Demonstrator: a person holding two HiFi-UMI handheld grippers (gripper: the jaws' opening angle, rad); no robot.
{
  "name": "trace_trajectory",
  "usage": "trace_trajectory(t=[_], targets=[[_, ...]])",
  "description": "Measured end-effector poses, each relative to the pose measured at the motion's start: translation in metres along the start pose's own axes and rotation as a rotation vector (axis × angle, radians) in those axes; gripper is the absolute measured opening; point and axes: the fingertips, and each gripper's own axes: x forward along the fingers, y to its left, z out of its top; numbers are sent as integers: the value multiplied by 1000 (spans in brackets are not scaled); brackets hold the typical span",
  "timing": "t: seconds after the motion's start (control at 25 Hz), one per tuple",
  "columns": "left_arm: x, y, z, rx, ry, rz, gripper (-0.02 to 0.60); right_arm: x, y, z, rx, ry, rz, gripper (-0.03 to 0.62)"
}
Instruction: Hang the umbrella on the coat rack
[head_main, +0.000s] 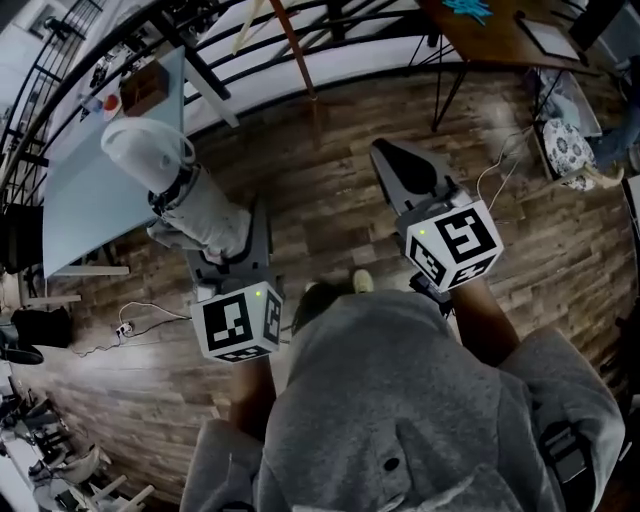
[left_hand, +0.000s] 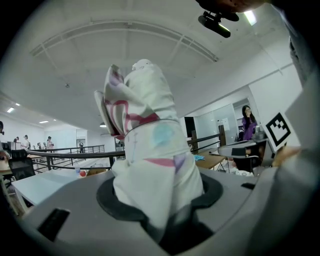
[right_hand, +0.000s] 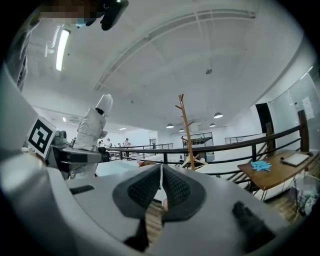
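A folded white umbrella (head_main: 165, 175) with pink and blue print stands upright between the jaws of my left gripper (head_main: 205, 235). In the left gripper view the umbrella (left_hand: 150, 160) fills the middle, and the left gripper (left_hand: 160, 210) is shut on its lower part. My right gripper (head_main: 392, 160) is to the right, level, shut and empty; its ribbed pads (right_hand: 175, 189) meet in the right gripper view. The wooden coat rack (right_hand: 186, 127) stands ahead by the railing, its pole (head_main: 297, 55) visible at the top of the head view. The right gripper view also shows the umbrella (right_hand: 94, 127) at left.
A pale table (head_main: 95, 190) stands at the left with small items on it. A black railing (head_main: 250, 35) runs behind the rack. A wooden desk (head_main: 500, 40) is at the top right. Cables (head_main: 135, 318) lie on the wooden floor.
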Motion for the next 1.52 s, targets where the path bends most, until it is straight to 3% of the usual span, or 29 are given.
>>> trace_trajectory(t=[0.36, 0.76, 1.16, 1.52], targets=[[-2, -3, -4, 13, 0, 19, 242, 1, 5, -5, 16, -25, 40, 32], [21, -8, -1, 24, -20, 0, 242, 25, 6, 1, -58, -17, 46, 32], [68, 18, -9, -7, -17, -9, 242, 71, -6, 0, -77, 10, 35, 32], [130, 51, -9, 11, -1, -18, 242, 140, -30, 3, -73, 34, 29, 32]])
